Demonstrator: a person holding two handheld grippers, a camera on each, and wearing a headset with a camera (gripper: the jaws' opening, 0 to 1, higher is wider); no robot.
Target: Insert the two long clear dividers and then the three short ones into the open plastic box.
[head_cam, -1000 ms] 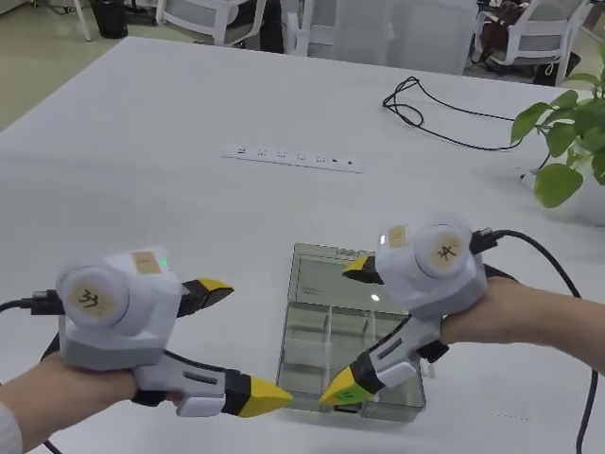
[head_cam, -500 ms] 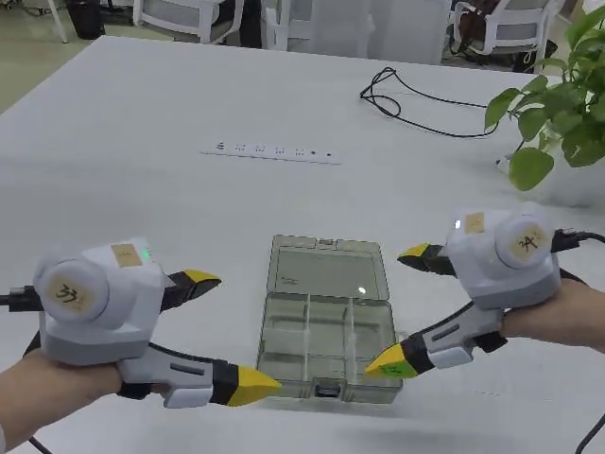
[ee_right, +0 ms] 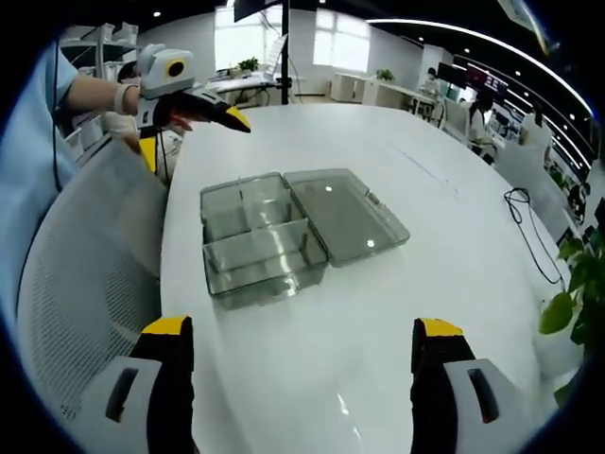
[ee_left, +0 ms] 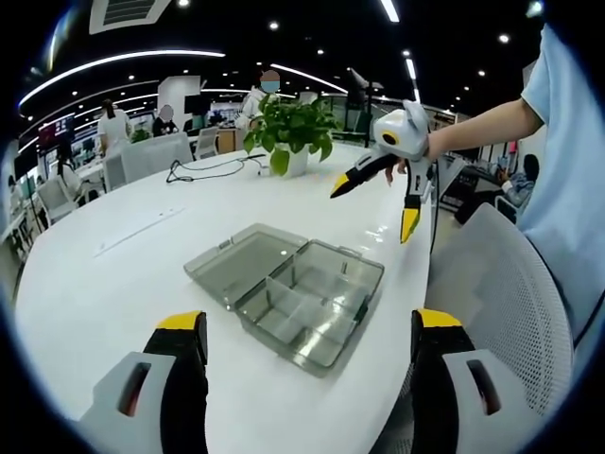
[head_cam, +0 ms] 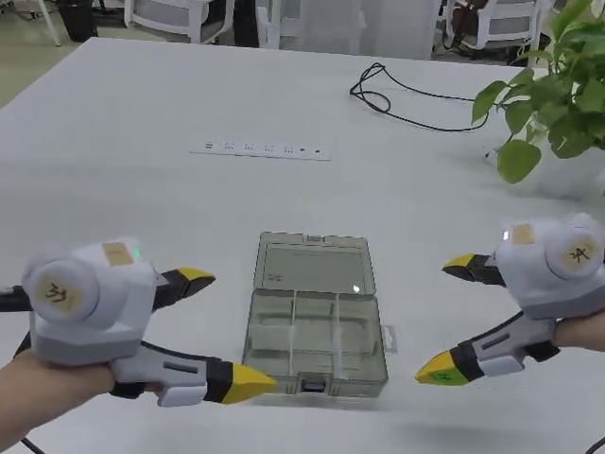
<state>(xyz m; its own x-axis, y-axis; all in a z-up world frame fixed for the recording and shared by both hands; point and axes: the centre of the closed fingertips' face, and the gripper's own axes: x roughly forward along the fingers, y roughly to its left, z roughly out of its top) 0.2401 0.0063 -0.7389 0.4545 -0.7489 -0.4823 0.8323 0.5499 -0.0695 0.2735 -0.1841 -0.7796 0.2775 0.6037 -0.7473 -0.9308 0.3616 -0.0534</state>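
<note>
The clear grey plastic box point(head_cam: 315, 333) lies open on the white table point(head_cam: 142, 189), its lid point(head_cam: 312, 267) flat behind it. Clear dividers stand inside and split it into several compartments. My left gripper point(head_cam: 224, 329) hovers open just left of the box with nothing between its fingers. My right gripper point(head_cam: 449, 317) hangs open to the right, a little apart from the box, also holding nothing. In the left gripper view the box point(ee_left: 312, 298) lies ahead of the open left gripper point(ee_left: 307, 323). The right gripper view has the box point(ee_right: 260, 236) beyond the open right gripper point(ee_right: 302, 329).
A white power strip point(head_cam: 260, 149) lies behind the box. A black cable point(head_cam: 397, 90) loops at the back right beside a green potted plant point(head_cam: 553, 95). Office chairs point(head_cam: 180, 14) stand past the table's far edge.
The right gripper has drawn away from the box's front right corner, out to the right. The left gripper has eased slightly left. The head camera has shifted.
</note>
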